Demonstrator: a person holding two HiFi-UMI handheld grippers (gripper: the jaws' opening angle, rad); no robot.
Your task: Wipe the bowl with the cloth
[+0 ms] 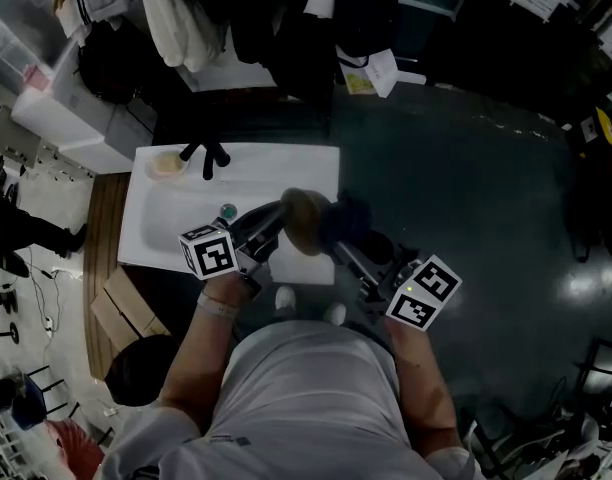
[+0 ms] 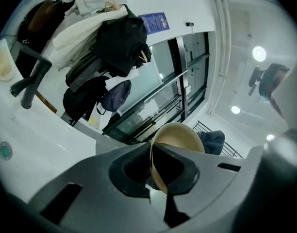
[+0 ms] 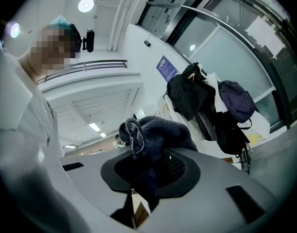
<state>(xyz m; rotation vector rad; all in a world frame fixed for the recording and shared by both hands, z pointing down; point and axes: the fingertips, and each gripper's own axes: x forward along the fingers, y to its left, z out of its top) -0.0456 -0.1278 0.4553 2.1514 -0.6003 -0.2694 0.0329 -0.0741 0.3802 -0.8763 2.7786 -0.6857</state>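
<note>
The person's two forearms reach forward from the body and angle inward, so the two tools meet in front of the chest, over the near right part of the white sink (image 1: 146, 223).

The left gripper (image 1: 279, 215) points far and to the right, its marker cube near the person's left wrist. In the left gripper view, the left gripper's (image 2: 156, 171) fingers are closed on the rim of the round tan wooden bowl (image 2: 180, 135), which stands on edge between them. In the head view the bowl (image 1: 304, 220) is held up in the air above the sink, clear of its surface.

The right gripper (image 1: 342, 240) points far and to the left, its marker cube low on the near right. In the right gripper view, the right gripper's (image 3: 148, 178) fingers are clamped on the dark blue knitted cloth (image 3: 158, 132), which bunches up out of them in a lump. In the head view the cloth (image 1: 348, 216) lies just to the right of the bowl, apparently pressed against it; contact cannot be confirmed.

At the far edge of the sink stands a black tap (image 1: 204, 155), with a pale tan object (image 1: 167, 164) just left of it.
</note>
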